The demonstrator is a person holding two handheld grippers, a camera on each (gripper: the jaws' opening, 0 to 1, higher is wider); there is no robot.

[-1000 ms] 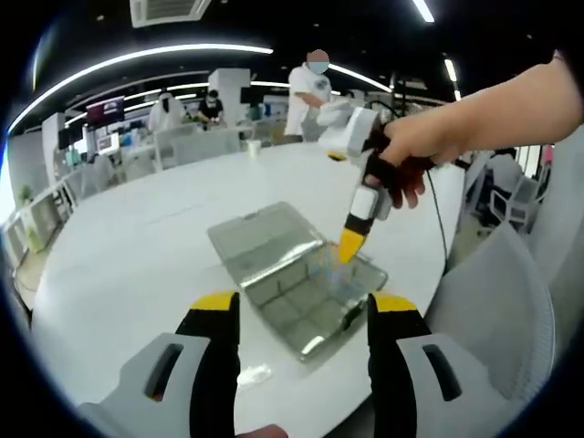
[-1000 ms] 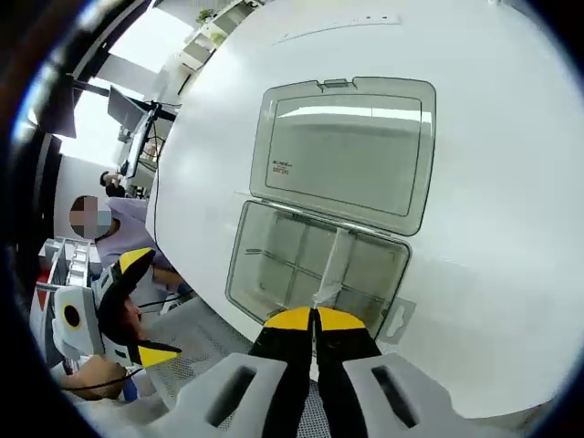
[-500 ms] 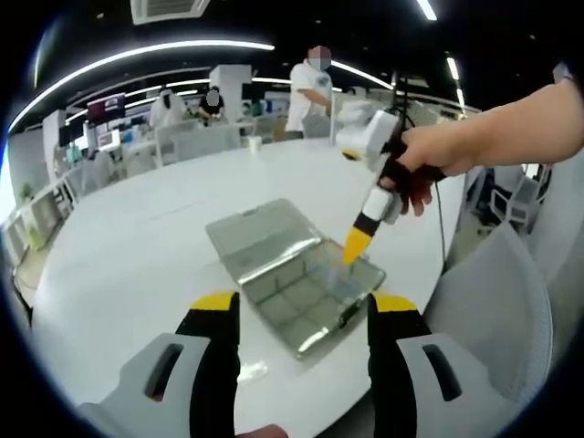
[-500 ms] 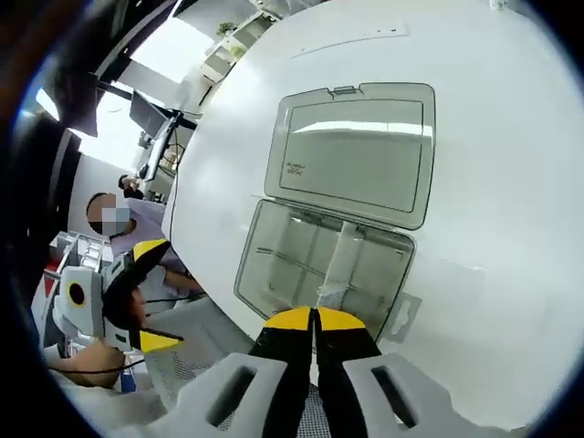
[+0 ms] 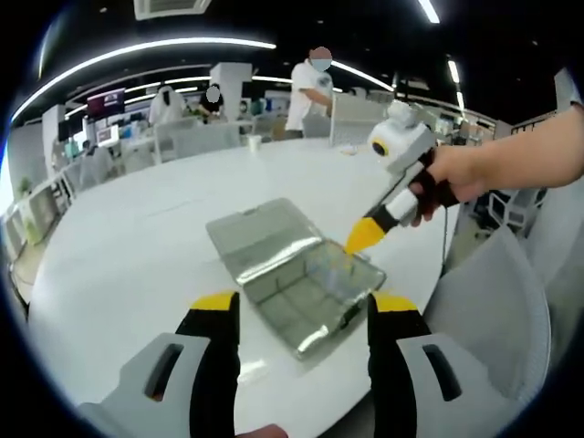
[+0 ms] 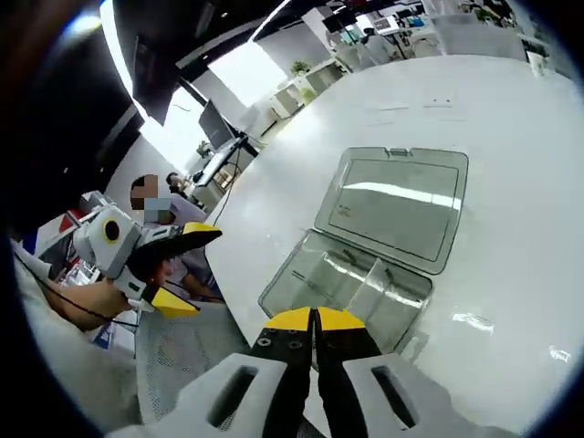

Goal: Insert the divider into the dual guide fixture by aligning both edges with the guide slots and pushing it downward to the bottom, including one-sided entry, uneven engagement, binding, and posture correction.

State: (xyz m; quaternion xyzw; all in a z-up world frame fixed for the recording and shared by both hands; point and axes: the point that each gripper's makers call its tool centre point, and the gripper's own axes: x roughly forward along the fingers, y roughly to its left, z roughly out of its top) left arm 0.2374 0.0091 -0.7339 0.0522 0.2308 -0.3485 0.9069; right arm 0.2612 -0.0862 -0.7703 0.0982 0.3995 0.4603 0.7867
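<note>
A clear plastic compartment box (image 5: 292, 278) lies open on the white counter (image 5: 137, 237), its lid (image 6: 392, 205) folded flat behind the tray. In the right gripper view a clear divider (image 6: 363, 290) stands in the tray (image 6: 315, 283), running from the hinge side towards the near wall, between the cross partitions; how deep it sits in its guide slots cannot be told. The right gripper (image 6: 315, 319) shows its yellow-tipped jaws pressed together with nothing visible between them, hovering above the tray's near edge. In the left gripper view it (image 5: 365, 237) hangs tilted over the box's right end, held by a hand (image 5: 456, 178). The left gripper (image 5: 306, 306) stays back from the box with its jaws wide apart and empty, and in the right gripper view it (image 6: 178, 269) is off the counter's edge. People stand at desks (image 5: 182, 137) beyond.
</note>
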